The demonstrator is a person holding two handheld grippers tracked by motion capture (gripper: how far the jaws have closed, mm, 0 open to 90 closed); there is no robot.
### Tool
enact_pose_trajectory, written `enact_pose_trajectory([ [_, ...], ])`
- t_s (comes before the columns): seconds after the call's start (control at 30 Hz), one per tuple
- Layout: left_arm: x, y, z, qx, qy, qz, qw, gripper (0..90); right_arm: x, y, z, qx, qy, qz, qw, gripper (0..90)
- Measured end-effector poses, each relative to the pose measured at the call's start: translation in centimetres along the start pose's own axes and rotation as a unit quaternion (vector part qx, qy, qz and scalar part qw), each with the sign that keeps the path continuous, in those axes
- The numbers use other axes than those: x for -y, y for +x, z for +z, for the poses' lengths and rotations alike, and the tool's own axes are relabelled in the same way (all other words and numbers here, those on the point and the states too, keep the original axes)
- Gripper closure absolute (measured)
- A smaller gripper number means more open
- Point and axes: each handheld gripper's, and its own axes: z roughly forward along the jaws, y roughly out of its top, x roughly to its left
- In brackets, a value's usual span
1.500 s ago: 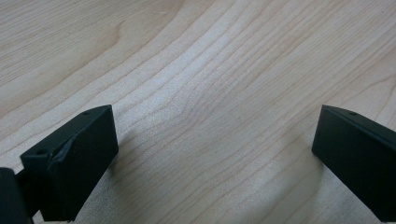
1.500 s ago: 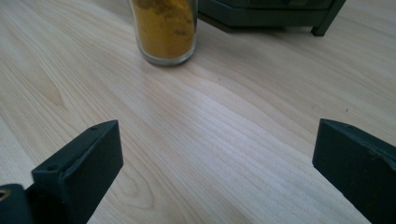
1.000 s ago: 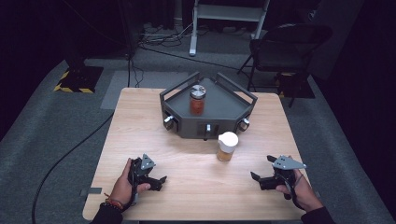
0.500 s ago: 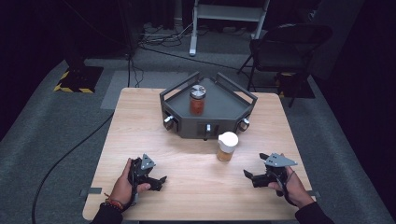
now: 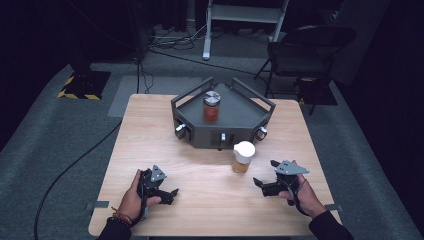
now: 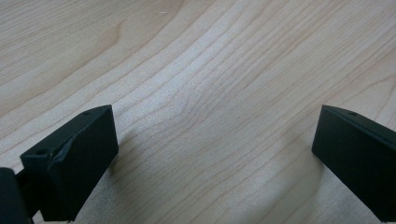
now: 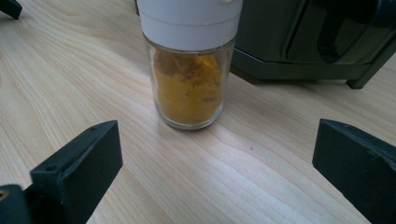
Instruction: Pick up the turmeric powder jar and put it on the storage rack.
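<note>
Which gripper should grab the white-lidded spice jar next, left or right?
Right. The right gripper is open, close to the spice jar and aimed at it: the right gripper view shows the jar centred ahead of the jaws. The left gripper is open too but farther off, over bare table.

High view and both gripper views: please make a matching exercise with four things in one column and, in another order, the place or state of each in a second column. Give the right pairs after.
Things:
1. glass jar of yellow-orange powder with a white cap
2. glass jar of red contents with a metal lid
3. left gripper
4. right gripper

Places or states:
A. open, over bare wood of the light wooden table
B. stands inside the dark grey angular tray
C. open, pointing at the white-capped jar
D. stands on the table, just in front of the tray

Pairs: 1-D, 2-B, 3-A, 4-C
</note>
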Motion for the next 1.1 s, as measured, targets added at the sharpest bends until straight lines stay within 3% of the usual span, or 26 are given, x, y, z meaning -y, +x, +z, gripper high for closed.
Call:
enact_pose_trajectory([
  [0.53, 0.0, 0.0, 0.0, 0.0, 0.0, 0.0, 1.0, 0.4, -1.2, 0.8, 2.9, -0.001, 0.003, -0.004, 1.0, 1.6],
  [0.8, 0.0, 0.0, 0.0, 0.0, 0.0, 0.0, 1.0, 0.4, -1.7, 0.9, 4.3, -0.01, -0.003, 0.008, 0.9999, 1.9],
  [1.1, 0.0, 0.0, 0.0, 0.0, 0.0, 0.0, 1.0, 0.4, -2.0, 0.6, 6.0, -0.029, -0.013, 0.041, 0.9986, 3.0],
])
